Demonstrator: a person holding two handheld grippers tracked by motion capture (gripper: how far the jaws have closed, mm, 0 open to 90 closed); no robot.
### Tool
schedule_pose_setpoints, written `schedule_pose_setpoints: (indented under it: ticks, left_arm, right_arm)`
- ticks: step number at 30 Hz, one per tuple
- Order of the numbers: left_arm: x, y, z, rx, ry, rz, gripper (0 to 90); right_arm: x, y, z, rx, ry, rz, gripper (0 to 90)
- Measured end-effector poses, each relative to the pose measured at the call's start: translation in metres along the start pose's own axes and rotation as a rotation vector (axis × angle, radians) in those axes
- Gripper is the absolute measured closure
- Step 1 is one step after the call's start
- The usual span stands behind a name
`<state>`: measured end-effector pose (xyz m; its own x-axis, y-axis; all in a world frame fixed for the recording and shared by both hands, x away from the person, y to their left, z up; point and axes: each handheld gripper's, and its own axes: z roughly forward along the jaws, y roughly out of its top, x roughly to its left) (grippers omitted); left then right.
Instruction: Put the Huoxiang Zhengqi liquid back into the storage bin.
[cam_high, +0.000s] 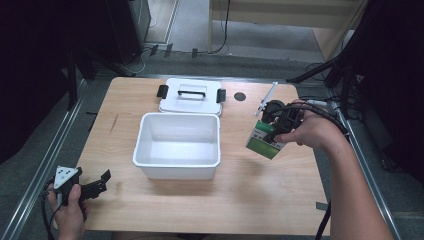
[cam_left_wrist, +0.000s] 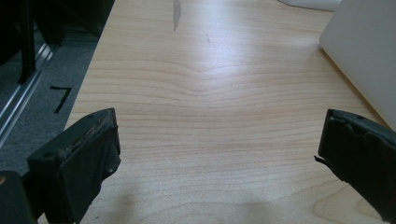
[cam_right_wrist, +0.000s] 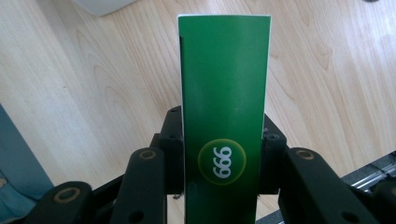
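Right gripper (cam_high: 276, 125) is clenched on a green box (cam_high: 265, 141), fingers (cam_right_wrist: 173, 154) pressed to its two narrow sides, holding it above the surface (cam_high: 280, 195) near the right edge, just right of the open white bin (cam_high: 178, 145). Bin sits mid-surface; its lid (cam_high: 190, 95) lies flat touching the bin's far side, near the far edge. Left gripper (cam_high: 97, 186) is at the near-left corner, fingers (cam_left_wrist: 74, 163) spread wide apart, grasping nothing.
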<state>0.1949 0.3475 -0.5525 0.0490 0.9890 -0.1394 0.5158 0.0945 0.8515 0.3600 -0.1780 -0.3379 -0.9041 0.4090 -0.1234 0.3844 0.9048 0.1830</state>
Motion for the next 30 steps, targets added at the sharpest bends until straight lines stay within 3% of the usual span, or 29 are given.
schedule_pose_setpoints:
  ticks: [13,30]
  left_arm:
    - [0.000,0.000,0.000,0.005,0.000,0.002,0.0]
    - [0.000,0.000,0.000,0.009,-0.002,0.002,0.0]
  right_arm:
    - [0.009,0.022,-0.028,-0.026,0.004,-0.122,64.2]
    - [0.017,0.054,-0.049,-0.029,0.002,-0.178,64.2]
